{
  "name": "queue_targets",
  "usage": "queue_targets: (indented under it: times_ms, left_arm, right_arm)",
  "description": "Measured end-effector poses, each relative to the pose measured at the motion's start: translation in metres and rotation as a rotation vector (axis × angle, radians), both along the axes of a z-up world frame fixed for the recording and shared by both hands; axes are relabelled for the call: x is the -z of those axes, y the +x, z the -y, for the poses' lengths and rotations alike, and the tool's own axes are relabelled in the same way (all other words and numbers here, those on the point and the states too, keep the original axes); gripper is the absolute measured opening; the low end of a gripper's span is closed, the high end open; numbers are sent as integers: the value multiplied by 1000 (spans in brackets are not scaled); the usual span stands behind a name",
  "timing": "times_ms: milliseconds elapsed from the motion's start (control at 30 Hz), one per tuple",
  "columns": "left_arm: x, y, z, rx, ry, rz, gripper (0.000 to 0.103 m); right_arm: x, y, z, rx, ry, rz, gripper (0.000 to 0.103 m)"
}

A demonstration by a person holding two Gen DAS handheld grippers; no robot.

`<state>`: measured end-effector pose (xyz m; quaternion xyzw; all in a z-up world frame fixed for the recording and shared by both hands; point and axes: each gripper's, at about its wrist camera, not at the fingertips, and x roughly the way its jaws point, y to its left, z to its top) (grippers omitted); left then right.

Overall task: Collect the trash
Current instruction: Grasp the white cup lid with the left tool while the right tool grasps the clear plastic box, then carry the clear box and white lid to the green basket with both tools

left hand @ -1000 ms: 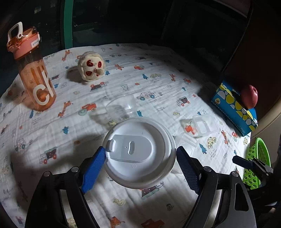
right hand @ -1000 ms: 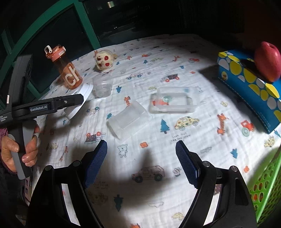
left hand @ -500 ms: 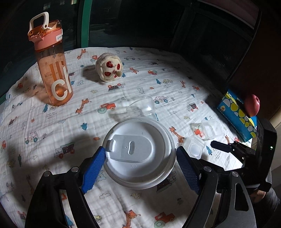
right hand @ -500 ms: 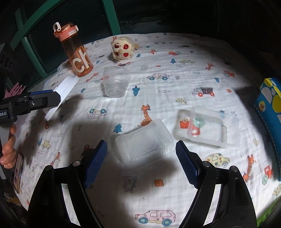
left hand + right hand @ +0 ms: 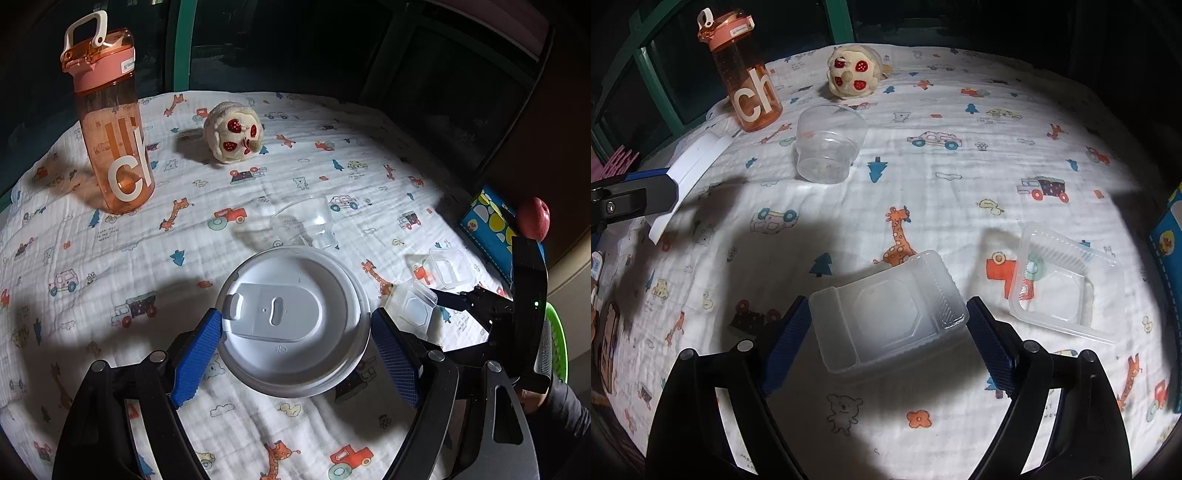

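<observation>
My left gripper [image 5: 297,345] is shut on a round white plastic lid [image 5: 291,319] and holds it above the cloth. The lid also shows edge-on in the right wrist view [image 5: 689,173]. My right gripper [image 5: 888,343] is open, with its blue pads on either side of a frosted rectangular plastic container [image 5: 886,314] that lies on the cloth; I cannot tell if they touch it. A second clear tray [image 5: 1067,284] lies to its right. A clear plastic cup [image 5: 829,142] stands farther back, also in the left wrist view [image 5: 306,223].
An orange water bottle [image 5: 110,122] and a cream plush toy [image 5: 234,131] stand at the back of the patterned tablecloth [image 5: 110,258]. A blue box [image 5: 491,225] with a red apple [image 5: 533,218] sits at the right, near a green basket [image 5: 556,339].
My right gripper has moved forward and down until the frosted container lies between its pads. My left gripper, with the lid, has drifted left and closer to the bottle.
</observation>
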<state>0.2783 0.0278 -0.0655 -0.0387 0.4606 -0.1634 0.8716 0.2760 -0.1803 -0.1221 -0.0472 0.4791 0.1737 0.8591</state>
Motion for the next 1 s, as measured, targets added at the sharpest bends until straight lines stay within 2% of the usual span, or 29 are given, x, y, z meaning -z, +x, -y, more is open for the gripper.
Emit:
queue_targets:
  times_ms: [233,533,1000]
  left_arm:
    - [-1,-6,2,-1,-4,1,79]
    - [-15,-33,25,45,-16,34,79]
    - [-35,-81,101,190,-39,71,79]
  right_arm:
    - [-11,-19,0,26,16,16,84]
    - [-45,-70,21,112,72,58,84]
    - [-85,-156,90,311,105,130,84]
